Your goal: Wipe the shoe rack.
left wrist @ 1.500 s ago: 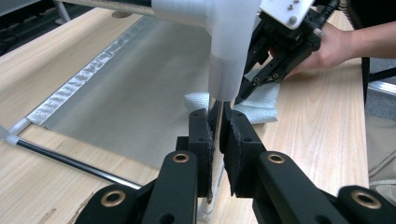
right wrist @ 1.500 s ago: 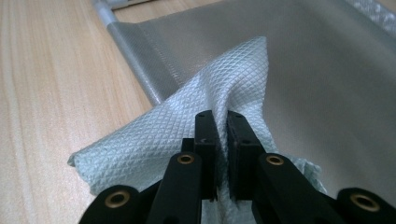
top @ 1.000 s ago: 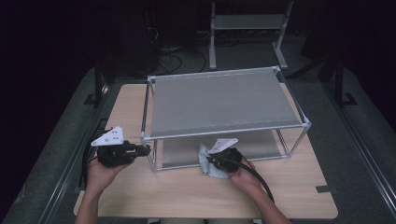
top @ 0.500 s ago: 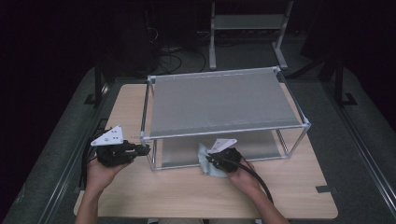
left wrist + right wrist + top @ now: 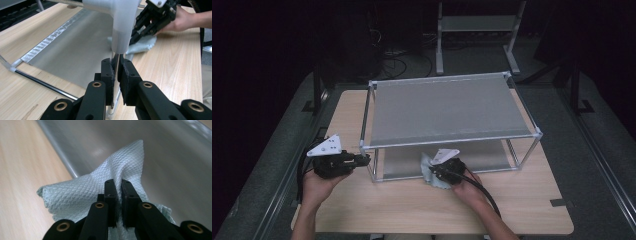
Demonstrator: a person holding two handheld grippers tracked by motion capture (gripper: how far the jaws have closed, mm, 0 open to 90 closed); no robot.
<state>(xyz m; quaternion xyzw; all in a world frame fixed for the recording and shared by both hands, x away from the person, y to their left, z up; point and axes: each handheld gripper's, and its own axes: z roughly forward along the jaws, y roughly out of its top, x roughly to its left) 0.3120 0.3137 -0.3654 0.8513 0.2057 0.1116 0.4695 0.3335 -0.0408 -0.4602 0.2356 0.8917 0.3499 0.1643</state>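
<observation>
At the front edge of the light wooden worktop [image 5: 412,210], just before the rack's lower shelf, lies a pale blue-green cloth with a fine diamond weave [image 5: 100,185], crumpled and drawn up into a peaked fold. Its far part rests on the grey lower shelf [image 5: 175,170], its near part on the wood. The right gripper [image 5: 118,192] pinches that fold, its jaws drawn nearly together with the fabric between them. The person's right hand [image 5: 469,187] holds it from behind. Over the cloth stands the two-tier rack of shiny metal rods and grey mesh shelves [image 5: 447,107]. At the rack's front left corner, the left gripper [image 5: 116,75] is clamped on the upright chrome post [image 5: 115,62] below a white plastic joint [image 5: 120,25].
</observation>
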